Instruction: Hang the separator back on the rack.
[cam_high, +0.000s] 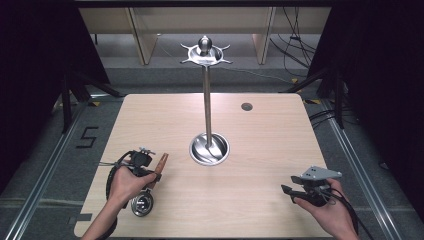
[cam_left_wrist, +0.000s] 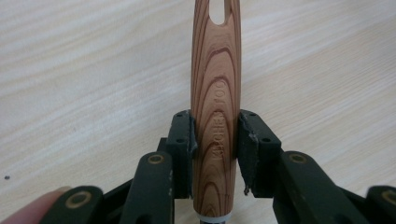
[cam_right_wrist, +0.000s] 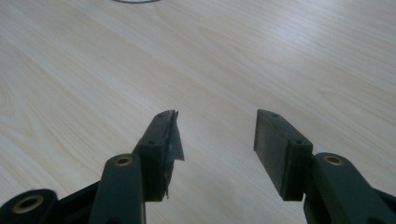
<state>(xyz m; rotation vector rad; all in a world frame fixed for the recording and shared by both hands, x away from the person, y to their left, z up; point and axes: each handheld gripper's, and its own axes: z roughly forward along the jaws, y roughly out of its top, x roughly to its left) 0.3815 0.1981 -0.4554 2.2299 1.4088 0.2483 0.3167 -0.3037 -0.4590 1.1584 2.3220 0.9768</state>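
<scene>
Grip first: in the high view, your left gripper (cam_high: 156, 169) holds a kitchen utensil (cam_high: 150, 186) near the table's (cam_high: 260, 150) front left corner, its wooden handle (cam_high: 161, 165) slanting up and away, its round metal head (cam_high: 142, 204) low by your wrist. The tall metal rack (cam_high: 208, 100) stands at the table's centre, well apart. Your right gripper (cam_high: 286, 190) idles at the front right.

In the left gripper view, the fingers (cam_left_wrist: 183, 140) pinch the handle (cam_left_wrist: 215, 116) at its lower half, square on both sides. Keep that squeeze even and lift level, lest the head swing. The handle shows bold reddish grain, stamped lettering and a hanging slot at the tip.

In the right gripper view, the fingers (cam_right_wrist: 285, 149) stand spread over bare table.
</scene>
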